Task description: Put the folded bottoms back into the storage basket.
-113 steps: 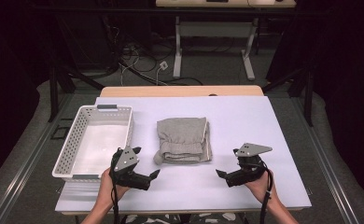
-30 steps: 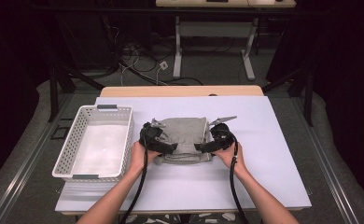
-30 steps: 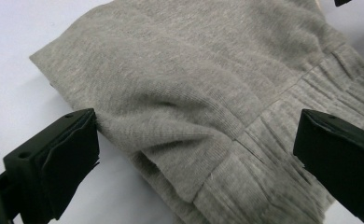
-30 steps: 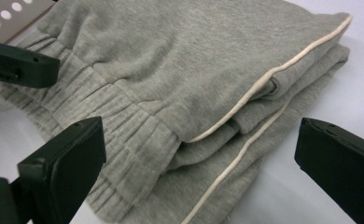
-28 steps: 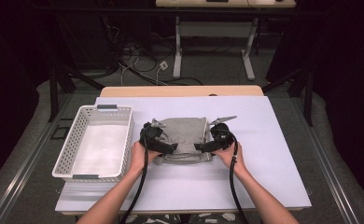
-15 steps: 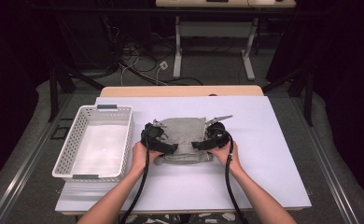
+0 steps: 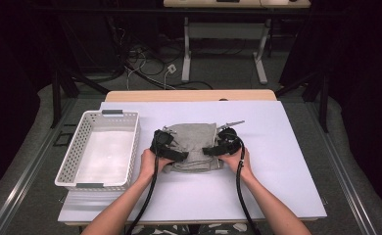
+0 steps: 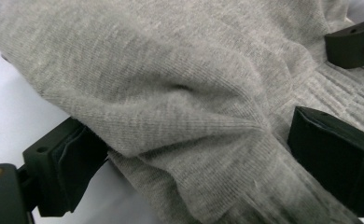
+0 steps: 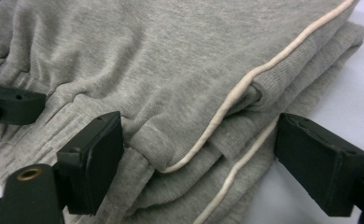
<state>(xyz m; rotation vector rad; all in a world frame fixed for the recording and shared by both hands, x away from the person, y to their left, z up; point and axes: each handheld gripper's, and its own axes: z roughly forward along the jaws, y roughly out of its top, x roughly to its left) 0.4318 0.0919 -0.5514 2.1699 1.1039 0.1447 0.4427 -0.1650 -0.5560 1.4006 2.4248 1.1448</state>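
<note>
While both grippers' jaws close around folded grey garment (image 7: 191,147), still unclamped: white basket (image 7: 71,169) empty.

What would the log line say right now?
left gripper: closing around grey garment | right gripper: closing around it | basket: left of garment

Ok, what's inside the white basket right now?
Nothing that shows: the white basket has a bare pale floor. Its near wall hides a strip of that floor. The folded grey garment lies on the table beside it.
</note>
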